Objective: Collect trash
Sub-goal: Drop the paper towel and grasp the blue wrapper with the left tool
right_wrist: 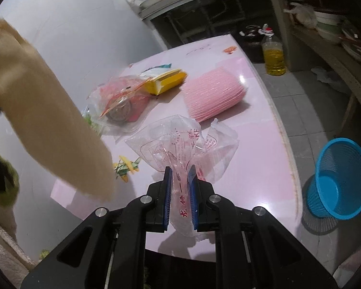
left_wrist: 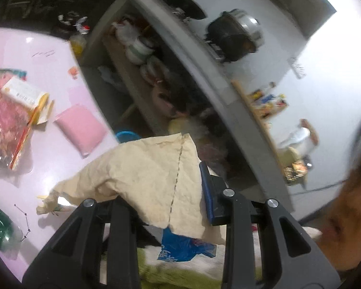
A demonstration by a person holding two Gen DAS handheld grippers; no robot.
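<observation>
My R gripper (right_wrist: 180, 175) is clamped on a clear plastic bag (right_wrist: 187, 144) w/ red print; both blue pads (right_wrist: 167, 197) press the bag's gathered neck, jaws nearly together, and the rest of the bag fans out ahead of the tips, over the near edge of the pink table (right_wrist: 260, 144). My L gripper (left_wrist: 156, 192) holds a crumpled beige paper sheet (left_wrist: 151, 173): the sheet drapes over and between the jaws, hiding the L pad, w/ only the R blue pad (left_wrist: 208, 192) showing against its edge; jaws narrow, closed on the paper. In the R wrist view the same sheet (right_wrist: 41, 110) hangs blurred at the table's left side. Beyond the clear bag, toward the table's middle: a pink foam roll (right_wrist: 214, 94) lying on its side; just left of it a yellow box (right_wrist: 166, 82), open end up, touching a clear packet (right_wrist: 118, 106) w/ red contents. An airplane decal (right_wrist: 125, 166) is printed on the tabletop near the front edge. On the tiled floor off the table's right edge sits a blue mesh basket (right_wrist: 339, 178), tilted, mouth up. Off the far right corner, on the floor, a bottle of yellow oil (right_wrist: 274, 57). A blue wrapper (left_wrist: 185, 245) lies below the L gripper; what it rests on, cannot tell.
</observation>
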